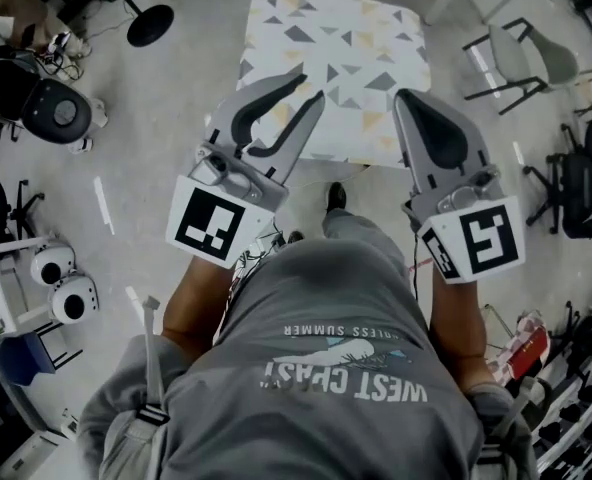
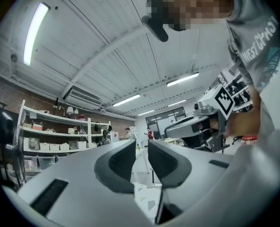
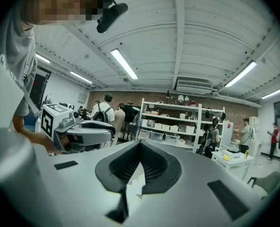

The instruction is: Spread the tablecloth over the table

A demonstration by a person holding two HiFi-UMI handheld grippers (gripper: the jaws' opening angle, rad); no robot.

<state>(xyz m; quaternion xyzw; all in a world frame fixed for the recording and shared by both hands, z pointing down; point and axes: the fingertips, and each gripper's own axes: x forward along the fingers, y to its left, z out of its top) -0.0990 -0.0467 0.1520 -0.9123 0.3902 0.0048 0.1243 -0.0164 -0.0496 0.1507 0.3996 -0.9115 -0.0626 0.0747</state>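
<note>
The tablecloth [image 1: 331,68], white with grey and yellow triangles, lies flat over the small table far below, its near edge hanging in front of the person's shoe [image 1: 336,198]. Both grippers are held high, close under the head camera and well above the cloth. My left gripper [image 1: 309,86] is open, with a narrow gap between its dark pads [image 2: 121,162] and nothing in it. My right gripper [image 1: 406,96] is shut, its tips meeting [image 3: 140,143], and it holds nothing. A patch of the cloth [image 2: 144,197] shows below, between the left jaws.
Grey chairs [image 1: 521,63] stand right of the table, and a black round stand base [image 1: 151,25] is at its far left. White devices [image 1: 61,288] sit on the floor at left. White shelves [image 3: 178,122] and several standing people are farther off.
</note>
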